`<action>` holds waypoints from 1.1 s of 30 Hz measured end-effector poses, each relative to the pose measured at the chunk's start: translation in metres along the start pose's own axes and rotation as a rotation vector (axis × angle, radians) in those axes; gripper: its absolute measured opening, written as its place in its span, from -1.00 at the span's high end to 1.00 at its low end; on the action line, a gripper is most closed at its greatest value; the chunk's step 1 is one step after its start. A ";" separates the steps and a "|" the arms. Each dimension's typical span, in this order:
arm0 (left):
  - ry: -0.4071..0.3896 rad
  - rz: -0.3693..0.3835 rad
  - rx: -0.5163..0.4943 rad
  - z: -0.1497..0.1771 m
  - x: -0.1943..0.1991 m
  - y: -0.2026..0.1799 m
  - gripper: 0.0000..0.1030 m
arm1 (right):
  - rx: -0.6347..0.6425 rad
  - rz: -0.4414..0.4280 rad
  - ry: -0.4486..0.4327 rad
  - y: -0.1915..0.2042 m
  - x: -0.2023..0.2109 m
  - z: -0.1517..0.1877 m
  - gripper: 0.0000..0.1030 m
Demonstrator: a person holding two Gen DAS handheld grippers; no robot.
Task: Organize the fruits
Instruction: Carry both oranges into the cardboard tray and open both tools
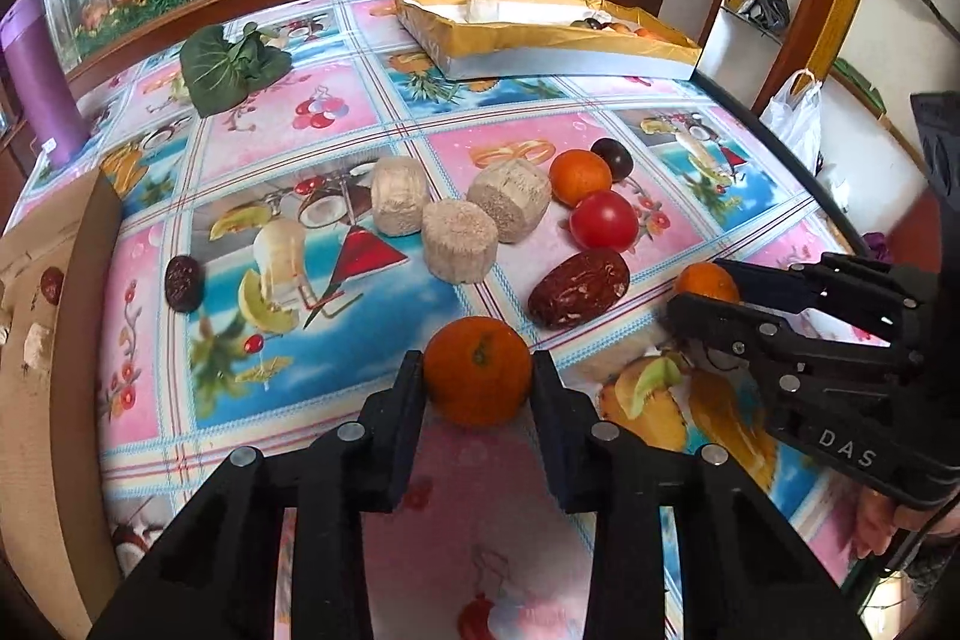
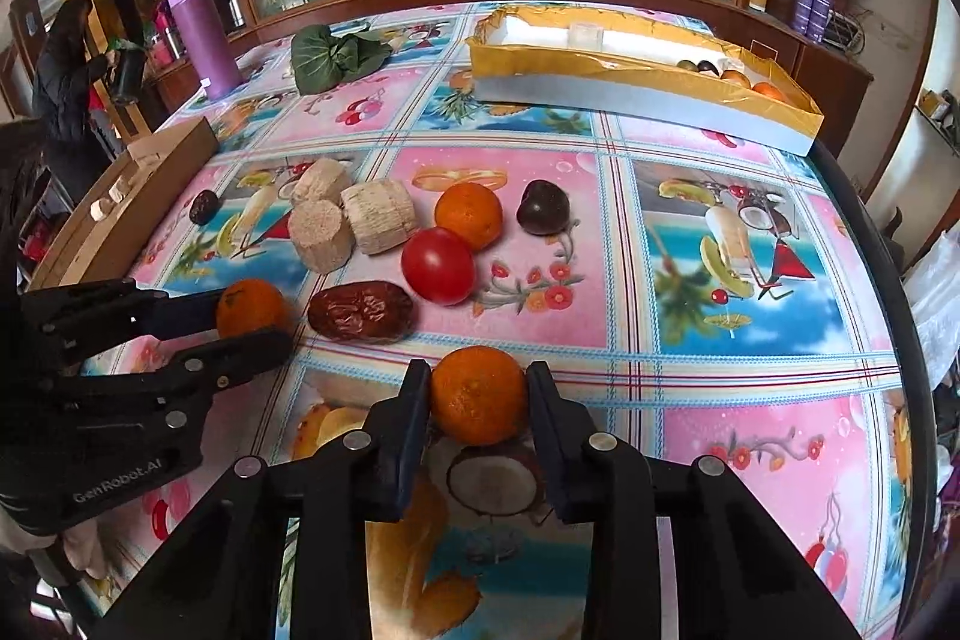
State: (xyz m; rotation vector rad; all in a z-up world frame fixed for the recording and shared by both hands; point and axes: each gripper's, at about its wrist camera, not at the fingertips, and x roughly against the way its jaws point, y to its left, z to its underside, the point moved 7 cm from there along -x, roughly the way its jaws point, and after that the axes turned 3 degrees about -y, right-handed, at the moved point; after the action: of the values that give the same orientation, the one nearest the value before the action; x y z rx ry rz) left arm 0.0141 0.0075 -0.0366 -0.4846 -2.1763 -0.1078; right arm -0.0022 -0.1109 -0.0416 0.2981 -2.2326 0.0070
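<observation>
Both hand-held grippers [image 1: 477, 370] [image 2: 478, 379] clamping oranges [image 1: 478, 370] [image 2: 478, 394]

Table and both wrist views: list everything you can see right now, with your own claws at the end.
oranges: three, orange; one in the left claw, one in the right claw, one loose mid-table
tomato: one, red, touching the loose orange
date: one, brown and wrinkled, by the tomato
dark fruit: one, dark purple, right of the loose orange
small dark fruit: one, near the cardboard box
beige cylinders: three, clustered mid-table
leafy vegetable: one, green, far side
gold tray: one, far right, fruit inside
cardboard box: one, brown, left edge
purple cup: one, far left
left claw: black, shut on an orange
right claw: black, shut on an orange
</observation>
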 end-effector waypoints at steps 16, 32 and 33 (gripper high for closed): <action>-0.107 -0.163 0.246 0.017 0.134 0.173 0.35 | 0.116 -0.129 -0.080 0.115 0.051 -0.045 0.32; 0.036 -0.312 0.514 0.044 0.100 0.336 0.35 | 0.357 -0.267 0.026 0.324 -0.040 -0.072 0.31; 0.053 -0.310 0.525 0.046 0.095 0.339 0.35 | 0.357 -0.265 0.042 0.329 -0.047 -0.072 0.31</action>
State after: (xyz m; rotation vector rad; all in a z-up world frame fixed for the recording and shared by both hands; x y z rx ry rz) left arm 0.0575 0.3597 -0.0226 0.1512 -2.1052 0.2746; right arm 0.0104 0.2261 -0.0008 0.7788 -2.1272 0.2691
